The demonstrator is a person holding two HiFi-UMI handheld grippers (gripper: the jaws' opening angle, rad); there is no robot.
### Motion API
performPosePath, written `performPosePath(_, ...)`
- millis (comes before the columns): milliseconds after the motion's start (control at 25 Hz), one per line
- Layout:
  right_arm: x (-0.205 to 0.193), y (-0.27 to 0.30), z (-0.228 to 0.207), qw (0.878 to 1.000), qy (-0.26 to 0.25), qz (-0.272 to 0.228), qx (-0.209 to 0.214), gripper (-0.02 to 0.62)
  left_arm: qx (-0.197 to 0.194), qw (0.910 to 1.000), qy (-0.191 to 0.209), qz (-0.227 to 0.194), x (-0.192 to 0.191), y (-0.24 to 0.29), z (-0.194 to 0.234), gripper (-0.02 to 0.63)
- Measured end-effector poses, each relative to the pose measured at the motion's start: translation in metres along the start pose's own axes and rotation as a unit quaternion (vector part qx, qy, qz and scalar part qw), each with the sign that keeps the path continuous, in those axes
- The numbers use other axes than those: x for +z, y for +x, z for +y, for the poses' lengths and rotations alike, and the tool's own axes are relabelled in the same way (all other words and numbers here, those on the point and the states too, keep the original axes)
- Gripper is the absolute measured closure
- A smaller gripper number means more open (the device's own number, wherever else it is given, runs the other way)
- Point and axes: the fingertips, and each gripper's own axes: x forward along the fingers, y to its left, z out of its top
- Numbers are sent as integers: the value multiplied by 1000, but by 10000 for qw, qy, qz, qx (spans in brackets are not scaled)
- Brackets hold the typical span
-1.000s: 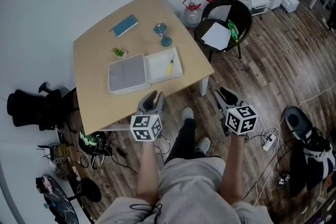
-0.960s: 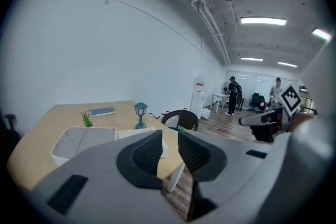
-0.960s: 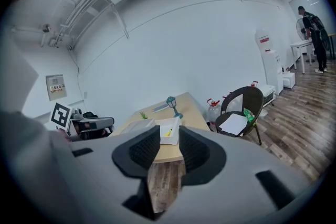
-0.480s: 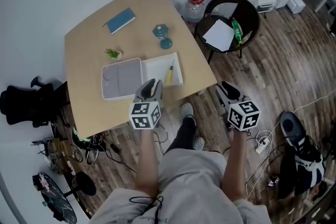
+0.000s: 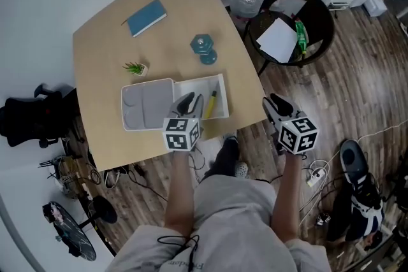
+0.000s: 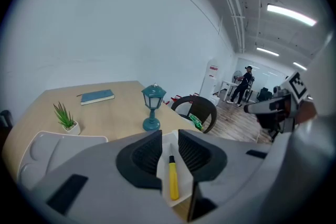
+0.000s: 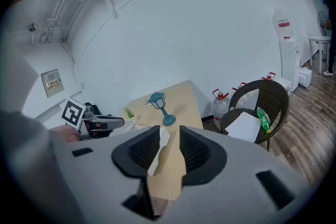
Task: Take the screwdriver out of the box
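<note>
A yellow-handled screwdriver (image 5: 210, 104) lies in the open white box (image 5: 193, 87) on the table (image 5: 102, 48). The left gripper (image 5: 190, 100) hovers over the box just beside it, jaws slightly apart and empty. The right gripper (image 5: 275, 103), likewise narrowly parted and empty, hangs beyond the table's edge.

You wear a light grey top (image 5: 237, 216) with a black cord (image 5: 181, 250) low at its front, dark trousers (image 5: 224, 160) and pale shoes (image 5: 241, 170). Your left gripper (image 5: 190, 102) and right gripper (image 5: 276, 103) are grey, with black ribbed pads (image 6: 140, 152) and black-and-white marker cubes (image 5: 182, 134).
</note>
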Motion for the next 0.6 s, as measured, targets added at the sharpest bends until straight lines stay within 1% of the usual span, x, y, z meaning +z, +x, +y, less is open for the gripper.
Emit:
performPosePath(200, 21, 39, -5, 9999, -19, 93, 96, 477, -238, 9985, 75, 479, -17, 29, 10, 515)
performPosePath(320, 28, 55, -8, 9998, -36, 143, 107, 477, -294, 9967, 49, 751, -31, 46, 16, 515)
performPosePath(440, 32, 67, -13, 9998, -58, 197, 84, 477, -360, 9939, -23, 1040, -45, 66, 19, 515)
performPosePath(600, 43, 80, -15, 9998, -84, 154, 44, 477, -597, 9898, -39, 1296, -57, 76, 17, 515)
